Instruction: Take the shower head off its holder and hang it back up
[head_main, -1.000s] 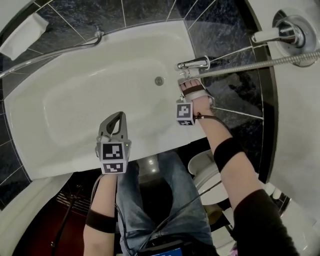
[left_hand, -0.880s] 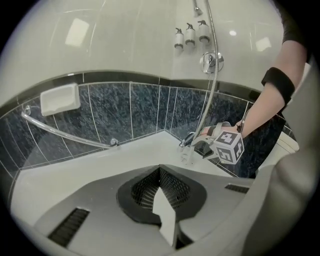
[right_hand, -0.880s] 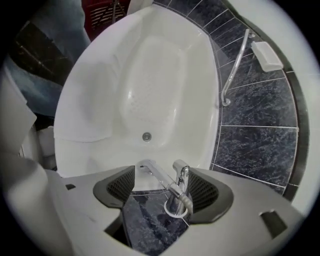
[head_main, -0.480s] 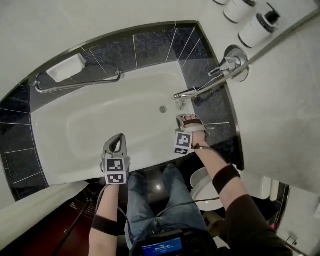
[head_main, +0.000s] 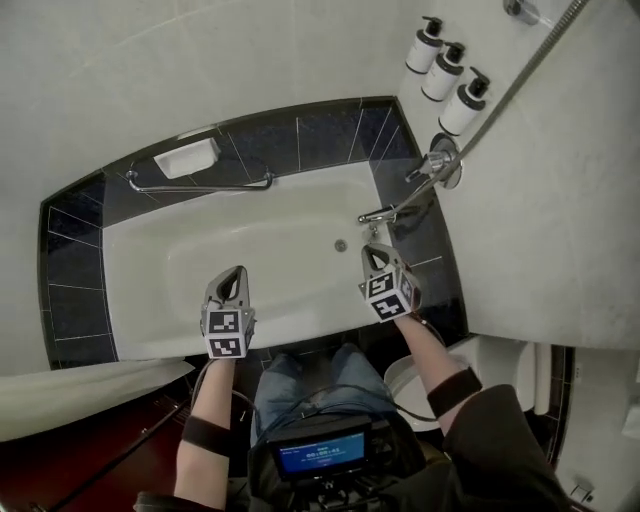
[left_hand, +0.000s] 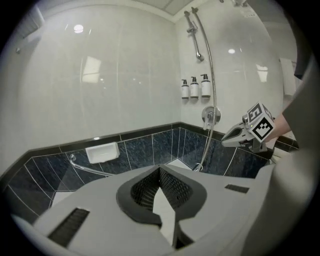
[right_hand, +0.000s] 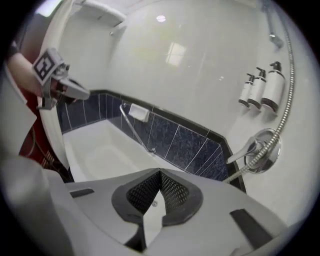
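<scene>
Three pump bottles (head_main: 443, 72), one bathtub (head_main: 200, 262), one grab bar (head_main: 200, 187), one shower hose (head_main: 520, 77)

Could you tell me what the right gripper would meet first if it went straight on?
Probably the bathtub, near its far rim below the dark tile band; nothing shows between the right gripper and it, though depth is unclear.

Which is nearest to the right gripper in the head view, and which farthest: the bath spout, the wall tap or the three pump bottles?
1. Bath spout: nearest, just beyond the tip of the right gripper.
2. Wall tap: next, further up and to the right.
3. Pump bottles: farthest, near the top of the view.
</scene>
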